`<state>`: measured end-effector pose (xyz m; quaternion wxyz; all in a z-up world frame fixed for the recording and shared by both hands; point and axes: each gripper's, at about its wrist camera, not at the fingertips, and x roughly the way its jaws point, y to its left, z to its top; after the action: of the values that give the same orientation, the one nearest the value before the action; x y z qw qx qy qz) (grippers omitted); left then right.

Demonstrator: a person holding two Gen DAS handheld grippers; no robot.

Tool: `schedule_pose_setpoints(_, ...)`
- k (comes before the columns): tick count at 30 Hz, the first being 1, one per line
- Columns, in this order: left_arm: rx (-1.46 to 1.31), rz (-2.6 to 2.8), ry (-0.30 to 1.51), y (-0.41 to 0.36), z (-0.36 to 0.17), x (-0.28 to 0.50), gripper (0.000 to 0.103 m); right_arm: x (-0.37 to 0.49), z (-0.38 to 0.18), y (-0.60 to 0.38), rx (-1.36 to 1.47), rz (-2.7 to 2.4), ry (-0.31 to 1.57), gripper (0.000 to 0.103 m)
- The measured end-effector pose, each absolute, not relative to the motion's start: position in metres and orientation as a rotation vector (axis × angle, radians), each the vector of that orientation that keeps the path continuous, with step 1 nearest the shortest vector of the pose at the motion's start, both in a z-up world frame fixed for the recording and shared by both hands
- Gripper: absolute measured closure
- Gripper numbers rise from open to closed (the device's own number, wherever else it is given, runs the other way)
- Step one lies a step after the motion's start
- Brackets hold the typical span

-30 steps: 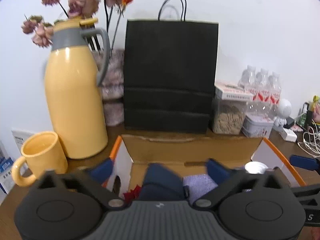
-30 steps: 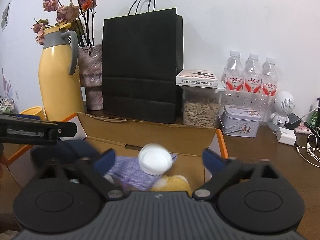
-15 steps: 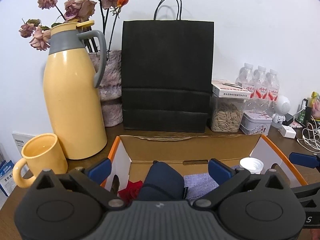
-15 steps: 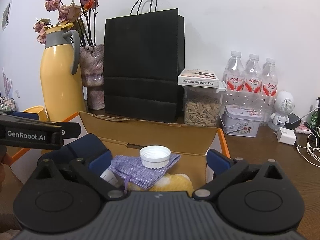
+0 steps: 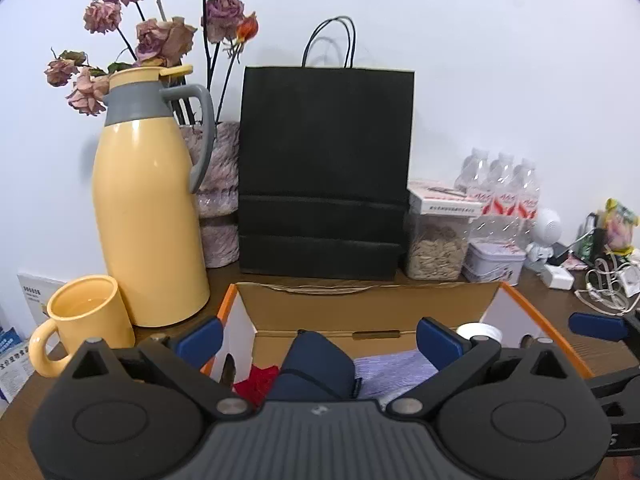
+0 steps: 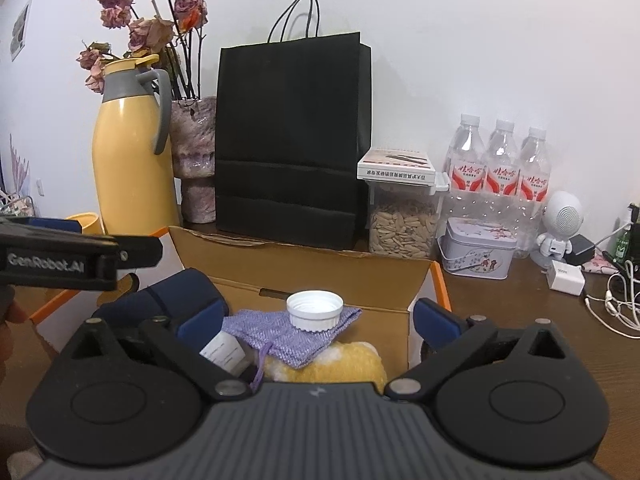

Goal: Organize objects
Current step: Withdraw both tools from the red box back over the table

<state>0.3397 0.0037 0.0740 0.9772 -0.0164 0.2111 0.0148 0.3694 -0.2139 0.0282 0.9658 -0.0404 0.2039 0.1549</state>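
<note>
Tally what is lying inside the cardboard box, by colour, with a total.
White: 2 (ribbed cap, labelled bottle)
Navy: 1 (fabric pouch)
Lilac: 1 (knit drawstring bag)
Yellow: 1 (plush item)
Red: 1 (red item, kind unclear)
Total: 6 visible

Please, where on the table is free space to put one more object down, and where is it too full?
Bare wood lies right of the cardboard box, before the tin and the white charger. The back row, from yellow thermos through black bag to water bottles, is crowded. The box looks nearly full.
</note>
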Motion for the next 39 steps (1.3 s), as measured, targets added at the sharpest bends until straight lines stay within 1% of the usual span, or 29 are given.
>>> schedule_pose_setpoints(9,-0.025,-0.006,0.391,0.000,0.072,0.302,0.000,0.339,0.026,-0.220,-0.107,0.288,0.412,0.000)
schedule_pose_setpoints(22,-0.030,-0.072,0.405,-0.002,0.057,0.245,0.000,0.283,0.016,-0.237,-0.093,0.243,0.430,0.000)
schedule_pose_setpoints(39,-0.013,-0.085,0.544,0.001,0.020,0.185,0.000,0.212,-0.015,-0.259,-0.089,0.199,0.534,0.000)
